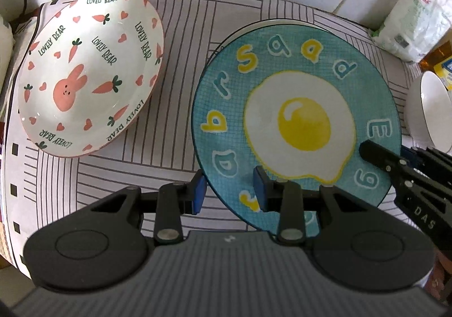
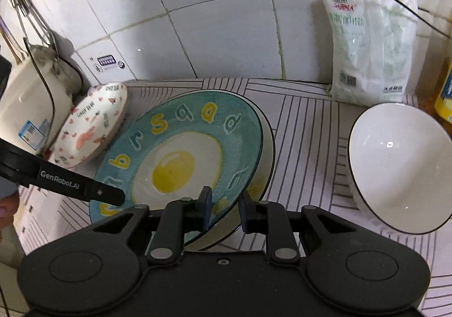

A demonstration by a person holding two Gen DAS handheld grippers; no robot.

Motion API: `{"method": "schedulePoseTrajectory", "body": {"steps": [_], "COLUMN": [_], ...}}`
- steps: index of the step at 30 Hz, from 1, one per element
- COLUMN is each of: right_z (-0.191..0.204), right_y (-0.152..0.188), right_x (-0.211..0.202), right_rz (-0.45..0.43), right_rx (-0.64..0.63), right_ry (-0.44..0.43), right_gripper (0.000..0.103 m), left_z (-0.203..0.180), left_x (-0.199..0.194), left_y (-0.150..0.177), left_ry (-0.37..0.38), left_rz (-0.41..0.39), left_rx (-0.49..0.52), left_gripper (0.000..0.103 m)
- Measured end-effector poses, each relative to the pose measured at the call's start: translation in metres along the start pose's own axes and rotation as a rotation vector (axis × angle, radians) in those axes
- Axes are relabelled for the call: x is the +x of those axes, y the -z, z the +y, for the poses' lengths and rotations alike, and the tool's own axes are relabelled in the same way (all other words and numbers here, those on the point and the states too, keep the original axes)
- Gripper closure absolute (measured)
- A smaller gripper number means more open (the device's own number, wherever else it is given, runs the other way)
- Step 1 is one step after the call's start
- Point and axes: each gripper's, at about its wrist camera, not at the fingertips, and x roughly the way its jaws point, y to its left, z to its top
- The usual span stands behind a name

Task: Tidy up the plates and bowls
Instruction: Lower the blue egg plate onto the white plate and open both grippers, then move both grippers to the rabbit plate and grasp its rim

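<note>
A blue plate with a fried-egg design (image 1: 296, 119) (image 2: 180, 158) rests tilted on a white black-rimmed plate (image 2: 265, 147) on the striped mat. My left gripper (image 1: 230, 190) straddles its near left rim with blue pads apart on either side. My right gripper (image 2: 224, 211) straddles its right rim, jaws also apart; its finger (image 1: 378, 156) shows in the left wrist view. A white rabbit-and-carrot plate (image 1: 90, 74) (image 2: 90, 125) lies to the left. A white bowl (image 2: 398, 167) (image 1: 429, 108) stands tilted at the right.
The striped mat (image 1: 180, 62) covers the counter against a tiled wall. A white plastic bag (image 2: 370, 45) stands at the back right, a yellow bottle (image 2: 445, 91) at the far right. A cream appliance (image 2: 31, 102) with metal utensils stands at the left.
</note>
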Motion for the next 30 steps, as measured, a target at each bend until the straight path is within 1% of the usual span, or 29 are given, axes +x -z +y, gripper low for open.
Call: {"method": "schedulePoseTrajectory", "body": {"steps": [2, 6, 8, 11, 13, 18, 22, 25, 27, 29, 30], "right_z": [0.005, 0.026, 0.035, 0.043, 0.041, 0.036, 0.043, 0.053, 0.063, 0.074, 0.079], "right_y": [-0.004, -0.005, -0.005, -0.001, 0.002, 0.01, 0.015, 0.017, 0.018, 0.021, 0.022], "right_x": [0.001, 0.001, 0.003, 0.004, 0.003, -0.022, -0.054, -0.08, -0.097, -0.111, -0.119], "right_rz": [0.015, 0.04, 0.045, 0.035, 0.027, -0.039, -0.102, -0.153, -0.177, -0.197, -0.21], "right_rx": [-0.02, -0.134, -0.176, -0.214, -0.213, -0.162, -0.152, -0.16, -0.184, -0.212, -0.22], "right_ry": [0.026, 0.113, 0.163, 0.232, 0.247, 0.205, 0.158, 0.124, 0.103, 0.084, 0.08], "right_gripper": [0.076, 0.065, 0.063, 0.062, 0.062, 0.063, 0.063, 0.061, 0.056, 0.052, 0.047], "left_z": [-0.001, -0.01, -0.012, -0.013, -0.014, -0.016, -0.012, -0.006, 0.004, 0.013, 0.018], "left_x": [0.0, -0.004, -0.005, -0.009, -0.016, -0.04, -0.071, -0.094, -0.109, -0.122, -0.128], "left_y": [0.001, 0.004, 0.007, 0.012, 0.016, 0.03, 0.043, 0.054, 0.06, 0.065, 0.067], "left_ry": [-0.01, -0.06, -0.07, -0.07, -0.067, -0.082, -0.07, -0.052, -0.043, -0.051, -0.055], "left_rz": [-0.006, -0.027, -0.034, -0.049, -0.065, -0.109, -0.154, -0.178, -0.195, -0.207, -0.213], "left_rx": [-0.009, 0.016, 0.016, 0.005, 0.006, 0.03, 0.054, 0.066, 0.069, 0.071, 0.077], "left_gripper": [0.069, 0.07, 0.071, 0.071, 0.071, 0.071, 0.069, 0.069, 0.069, 0.068, 0.068]}}
